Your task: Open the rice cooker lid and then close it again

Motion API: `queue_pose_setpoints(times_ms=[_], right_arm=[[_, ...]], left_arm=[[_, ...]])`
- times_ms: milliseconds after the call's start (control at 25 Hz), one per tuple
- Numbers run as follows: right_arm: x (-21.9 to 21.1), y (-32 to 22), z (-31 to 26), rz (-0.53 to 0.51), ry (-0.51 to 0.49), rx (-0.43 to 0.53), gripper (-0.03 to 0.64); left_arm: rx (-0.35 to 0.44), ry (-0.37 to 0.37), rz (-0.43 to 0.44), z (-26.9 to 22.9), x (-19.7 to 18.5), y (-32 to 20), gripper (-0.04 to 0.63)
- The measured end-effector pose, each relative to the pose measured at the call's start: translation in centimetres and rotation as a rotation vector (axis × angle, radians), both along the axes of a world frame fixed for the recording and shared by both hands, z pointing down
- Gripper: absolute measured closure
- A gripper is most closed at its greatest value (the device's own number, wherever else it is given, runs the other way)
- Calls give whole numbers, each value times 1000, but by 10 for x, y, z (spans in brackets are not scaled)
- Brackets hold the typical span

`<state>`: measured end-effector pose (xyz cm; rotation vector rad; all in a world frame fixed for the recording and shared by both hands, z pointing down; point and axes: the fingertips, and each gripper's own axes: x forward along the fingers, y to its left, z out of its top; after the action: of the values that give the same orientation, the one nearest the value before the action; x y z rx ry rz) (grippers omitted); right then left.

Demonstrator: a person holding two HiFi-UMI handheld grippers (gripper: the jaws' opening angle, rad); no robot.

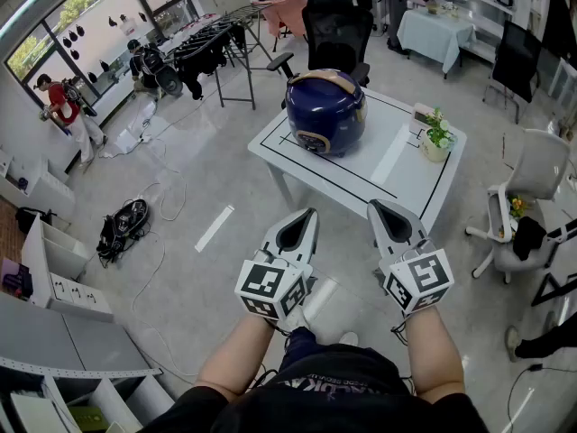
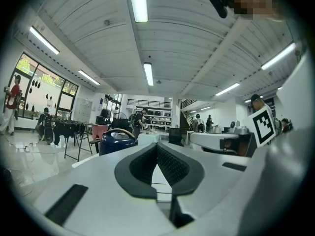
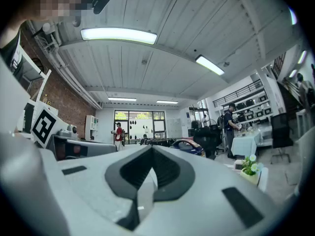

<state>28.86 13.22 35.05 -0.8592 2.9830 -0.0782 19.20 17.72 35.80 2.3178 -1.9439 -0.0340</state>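
Step in hand: approach. The dark blue rice cooker [image 1: 325, 111] stands with its lid down on the white table [image 1: 361, 165], untouched and well ahead of both tools. The left gripper [image 1: 309, 216] and right gripper [image 1: 376, 207] are held level, side by side, short of the table's near edge, each with jaws pressed together and empty. Next move, as I judge it: carry one gripper forward to the lid's front release; the cooker lies ahead, roughly between the two tools' lines.

floor [image 1: 207, 179]: pale tiles | windows [image 1: 81, 12]: left | strip lights [image 2: 138, 1]: on | office chair [image 1: 335, 25]: black | table [image 1: 361, 165]: white
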Motion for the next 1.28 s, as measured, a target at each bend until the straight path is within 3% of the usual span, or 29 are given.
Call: queue_pose_setpoints(times_ms=[520,600,640,720,800,1280], right_arm=[[-18,-1,3,-19,-45,-32,615],[-23,-4,1,-30,-67,-34,615],[-27,-5,-1,-35,-78,-29,584],[-34,-9,-5,-25,-84,-5,480],[-41,-15,-7,1,-72,17,399],[-97,-61,-24,132,-55,51,394]], left_arm=[[-2,-12,-25,2,-21,1,585],[-6,-17,-15,2,-26,-1,504],[-7,-21,-6,2,-28,-2,442],[0,-32,12,1,-34,-4,334],[11,-42,27,-1,-42,-5,296],[38,-31,64,-9,-130,-32,288]])
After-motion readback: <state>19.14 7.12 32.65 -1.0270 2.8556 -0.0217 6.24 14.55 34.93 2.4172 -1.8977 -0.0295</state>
